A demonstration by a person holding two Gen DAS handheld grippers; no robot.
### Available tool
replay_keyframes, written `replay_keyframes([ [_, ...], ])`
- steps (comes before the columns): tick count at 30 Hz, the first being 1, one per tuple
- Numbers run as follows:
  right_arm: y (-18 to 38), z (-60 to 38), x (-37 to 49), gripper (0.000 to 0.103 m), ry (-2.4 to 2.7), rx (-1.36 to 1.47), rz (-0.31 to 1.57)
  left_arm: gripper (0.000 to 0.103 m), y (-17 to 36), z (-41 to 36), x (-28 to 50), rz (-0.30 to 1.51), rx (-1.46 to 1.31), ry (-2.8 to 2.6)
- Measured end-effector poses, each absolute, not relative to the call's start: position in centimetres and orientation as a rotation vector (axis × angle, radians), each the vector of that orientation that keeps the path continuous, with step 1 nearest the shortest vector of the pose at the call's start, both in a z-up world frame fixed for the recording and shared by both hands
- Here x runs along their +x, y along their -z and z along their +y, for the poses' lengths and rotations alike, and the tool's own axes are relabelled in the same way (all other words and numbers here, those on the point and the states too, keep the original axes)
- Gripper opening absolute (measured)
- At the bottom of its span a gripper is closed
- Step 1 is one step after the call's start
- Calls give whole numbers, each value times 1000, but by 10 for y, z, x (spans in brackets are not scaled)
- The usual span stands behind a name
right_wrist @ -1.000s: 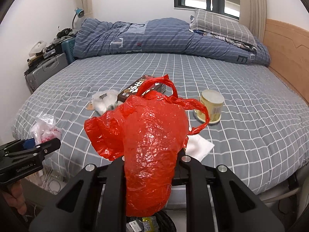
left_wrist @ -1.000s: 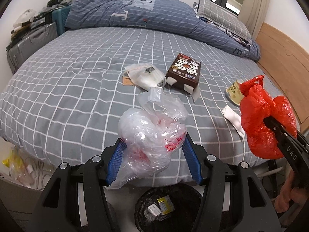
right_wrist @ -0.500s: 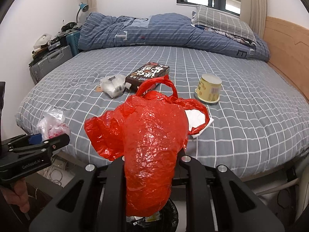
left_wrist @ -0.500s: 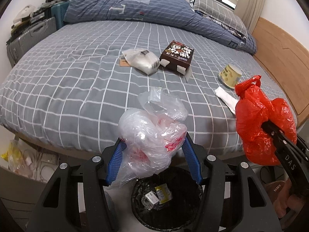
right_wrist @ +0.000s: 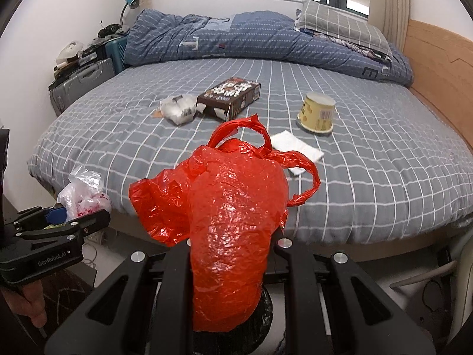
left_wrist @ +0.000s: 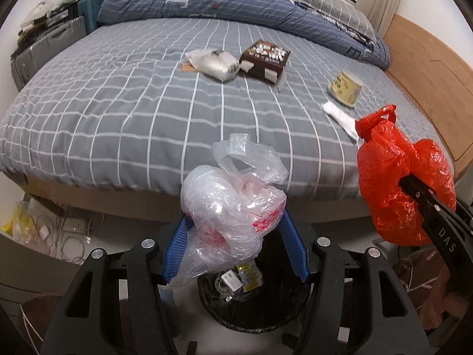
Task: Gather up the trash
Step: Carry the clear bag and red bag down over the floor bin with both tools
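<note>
My left gripper (left_wrist: 235, 227) is shut on a crumpled clear plastic bag (left_wrist: 233, 201) and holds it above a black trash bin (left_wrist: 254, 295) on the floor, off the bed's edge. My right gripper (right_wrist: 233, 236) is shut on a red plastic bag (right_wrist: 233, 216), also over the bin (right_wrist: 263, 304). The red bag shows at the right in the left wrist view (left_wrist: 396, 183); the clear bag shows at the left in the right wrist view (right_wrist: 85, 195). On the bed lie a brown box (left_wrist: 264, 59), a white wrapper (left_wrist: 214, 63), a yellow cup (left_wrist: 344, 88) and a white tissue (left_wrist: 340, 117).
The grey checked bed (left_wrist: 133, 112) fills the middle, with a blue duvet (right_wrist: 236, 38) and a pillow at the back. A wooden headboard (left_wrist: 428, 68) is on the right. Suitcases (right_wrist: 82, 82) stand at the left. Cables and a yellow bag (left_wrist: 17, 227) lie under the bed.
Both grippers have drawn back from the bed with their bags, and the view now tips further down. The trash bin shows more fully below the left gripper.
</note>
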State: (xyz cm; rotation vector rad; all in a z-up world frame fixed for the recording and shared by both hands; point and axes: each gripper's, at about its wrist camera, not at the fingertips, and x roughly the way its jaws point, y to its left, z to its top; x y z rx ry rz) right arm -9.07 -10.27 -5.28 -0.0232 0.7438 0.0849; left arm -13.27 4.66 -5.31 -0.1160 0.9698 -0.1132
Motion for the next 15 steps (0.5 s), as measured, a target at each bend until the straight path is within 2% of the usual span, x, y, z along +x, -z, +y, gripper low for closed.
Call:
replay_keyframes([
  [15, 83, -97, -135, 16, -102, -57, 841, 57, 68, 38, -173, 1019, -87, 111],
])
